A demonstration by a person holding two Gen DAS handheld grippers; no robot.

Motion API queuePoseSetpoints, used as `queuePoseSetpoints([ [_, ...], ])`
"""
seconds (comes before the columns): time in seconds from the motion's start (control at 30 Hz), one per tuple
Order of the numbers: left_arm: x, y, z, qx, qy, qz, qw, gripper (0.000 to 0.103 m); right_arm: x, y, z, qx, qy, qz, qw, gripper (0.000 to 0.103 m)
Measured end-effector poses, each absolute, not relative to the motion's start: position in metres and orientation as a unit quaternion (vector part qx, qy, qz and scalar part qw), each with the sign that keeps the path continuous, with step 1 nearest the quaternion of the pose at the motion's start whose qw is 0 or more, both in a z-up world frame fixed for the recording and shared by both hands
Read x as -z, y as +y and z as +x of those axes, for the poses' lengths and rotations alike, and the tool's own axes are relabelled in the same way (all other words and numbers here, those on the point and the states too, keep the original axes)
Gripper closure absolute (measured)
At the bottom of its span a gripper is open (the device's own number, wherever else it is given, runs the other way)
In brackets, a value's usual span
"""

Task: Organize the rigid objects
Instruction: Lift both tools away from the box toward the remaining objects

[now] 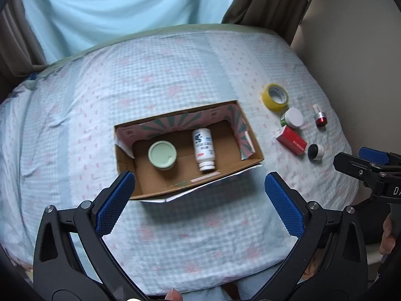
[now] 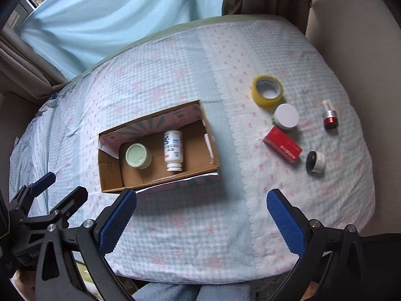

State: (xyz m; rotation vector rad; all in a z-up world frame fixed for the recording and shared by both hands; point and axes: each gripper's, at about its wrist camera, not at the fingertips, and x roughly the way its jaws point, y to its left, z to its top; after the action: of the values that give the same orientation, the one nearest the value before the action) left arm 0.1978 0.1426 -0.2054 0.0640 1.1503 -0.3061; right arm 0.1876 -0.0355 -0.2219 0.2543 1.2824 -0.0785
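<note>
The left tongs (image 1: 198,190) stood wide apart with nothing between their blue pads, low in the left wrist view, just short of the near wall of the cardboard box (image 1: 255,150). The right tongs (image 2: 201,209) were likewise spread wide and empty, low in the right wrist view, with the box (image 2: 213,155) up and to the left of them.

The box sat open on a bed covered by a pale blue checked sheet (image 1: 175,225) with pink bows. Inside it, a pale green lidded jar (image 1: 162,155) stood at the left, and a white bottle (image 1: 203,148) lay on its side just to the right of the jar, its neck toward the near wall.

On the sheet at the right of both frames, well apart from the box, lay a cluster: a yellow tape roll (image 2: 267,93) uppermost, a white-lidded jar (image 2: 286,116) just below it, a red carton (image 2: 282,147) below and touching that jar, a small black-lidded pot (image 2: 315,161) on its side at the lower right, and a small red-and-silver bottle (image 2: 330,118) farther right.
</note>
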Motion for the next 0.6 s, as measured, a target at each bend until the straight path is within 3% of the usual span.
queuePoseSetpoints([
  [0.27,0.197,0.055,0.179,0.153,0.522,0.040,0.838,0.000,0.206,-0.140,0.153,0.082,0.575,0.140,0.802,0.000],
  [0.6,0.231,-0.069,0.185,0.076,0.552,-0.012,0.830,0.000,0.239,-0.275,0.172,0.055,0.588,0.088,0.802,0.000],
])
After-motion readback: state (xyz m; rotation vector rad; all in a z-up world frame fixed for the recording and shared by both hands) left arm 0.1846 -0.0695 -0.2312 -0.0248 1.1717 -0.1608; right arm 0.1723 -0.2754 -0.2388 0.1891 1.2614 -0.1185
